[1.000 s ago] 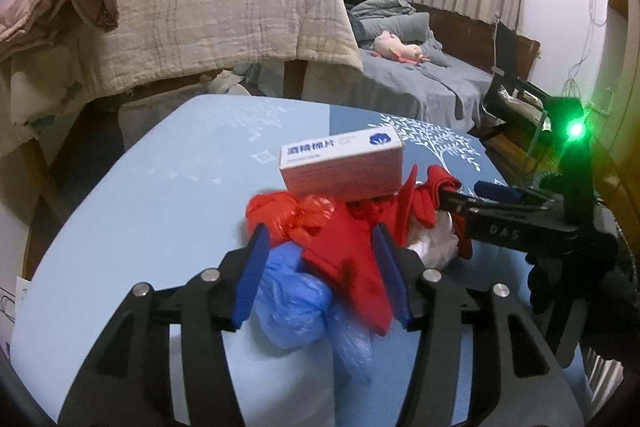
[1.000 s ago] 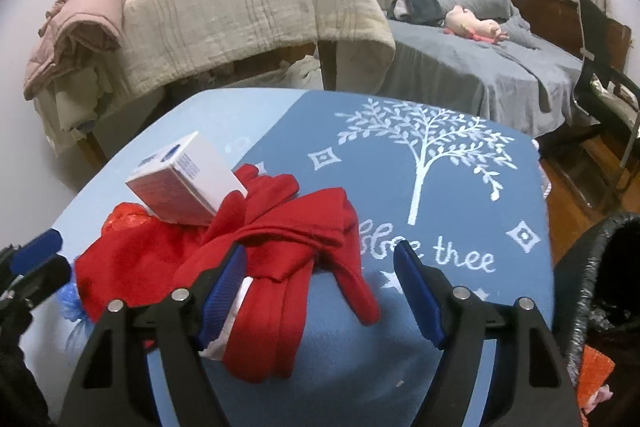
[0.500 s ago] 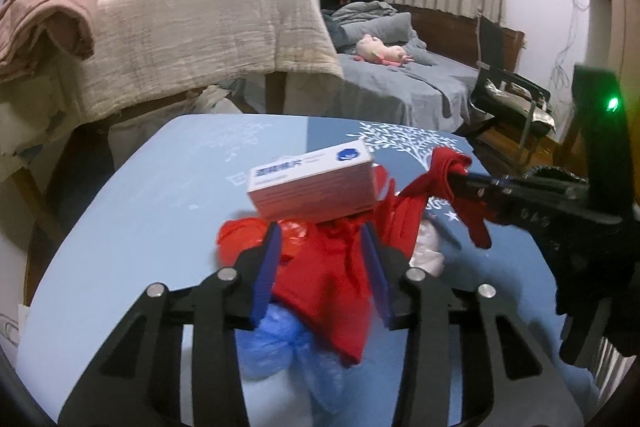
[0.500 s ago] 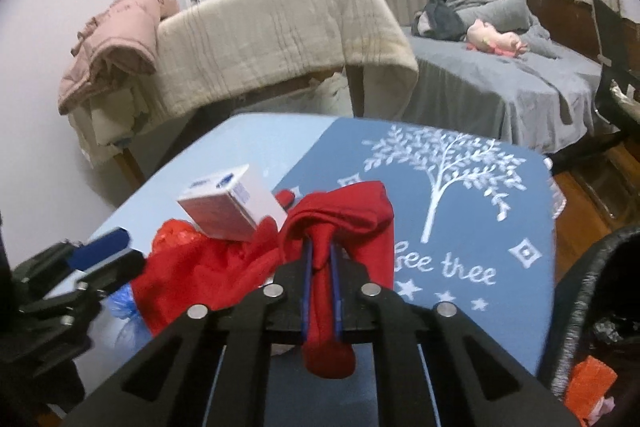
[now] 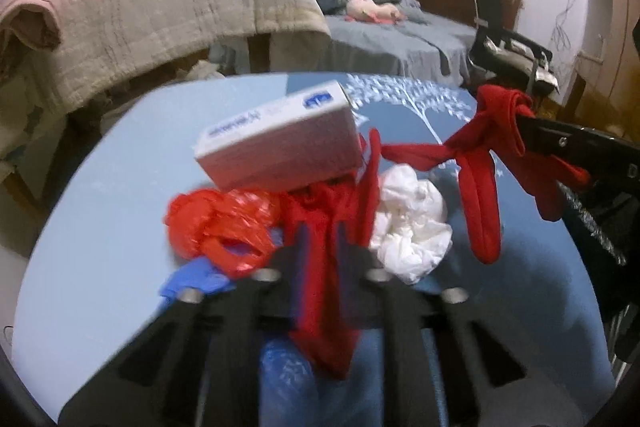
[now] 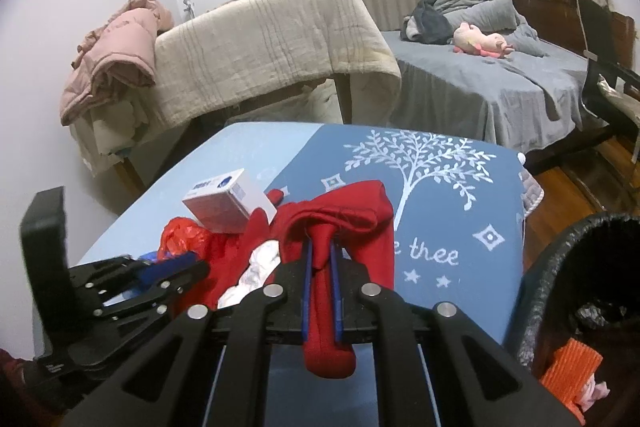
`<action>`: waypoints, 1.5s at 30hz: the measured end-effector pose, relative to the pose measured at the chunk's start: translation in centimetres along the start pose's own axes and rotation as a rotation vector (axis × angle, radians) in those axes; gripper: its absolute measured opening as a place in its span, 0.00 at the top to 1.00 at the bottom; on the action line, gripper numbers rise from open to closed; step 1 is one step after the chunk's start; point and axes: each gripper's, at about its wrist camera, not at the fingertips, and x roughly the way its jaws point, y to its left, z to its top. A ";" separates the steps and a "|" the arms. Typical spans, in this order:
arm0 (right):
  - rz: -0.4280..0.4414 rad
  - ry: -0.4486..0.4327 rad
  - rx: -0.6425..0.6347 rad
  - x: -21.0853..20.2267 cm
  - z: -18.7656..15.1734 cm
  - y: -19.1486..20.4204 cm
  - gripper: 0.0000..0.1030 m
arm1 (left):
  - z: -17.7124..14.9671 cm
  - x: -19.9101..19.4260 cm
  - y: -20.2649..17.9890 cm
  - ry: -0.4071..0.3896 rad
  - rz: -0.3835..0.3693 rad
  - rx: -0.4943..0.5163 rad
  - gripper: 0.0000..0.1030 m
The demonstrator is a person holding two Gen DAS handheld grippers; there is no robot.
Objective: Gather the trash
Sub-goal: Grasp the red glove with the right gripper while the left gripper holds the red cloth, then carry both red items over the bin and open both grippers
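Bedroom; blue table (image 6: pixel 256 143) w/ tree-print cloth holds the trash pile. Landmark: white box (image 5: pixel 280 139), perched tilted atop the pile. L gripper (image 5: pixel 322 247) fingers pinched on red cloth (image 5: pixel 320 291) just below box. R gripper (image 6: pixel 320 263) fingers clamped on red sock (image 6: pixel 340 223), lifted right of box. White wad (image 5: pixel 412 219) beside box on the right; red plastic bag (image 5: pixel 216 223) under-left of it. Black bin (image 6: pixel 580 267) further right, off table edge.
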 end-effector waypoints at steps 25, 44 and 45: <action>-0.008 -0.058 0.009 -3.5 0.7 -0.8 0.92 | 3.2 -6.9 -1.6 -0.218 -0.115 -0.063 0.99; -0.127 -0.190 0.075 -12.4 2.3 -6.5 0.92 | 8.0 -10.5 -10.2 -0.343 -0.297 0.039 0.99; -0.144 -0.195 0.081 -13.0 2.2 -7.2 0.92 | 8.2 -10.4 -11.0 -0.345 -0.312 0.049 0.99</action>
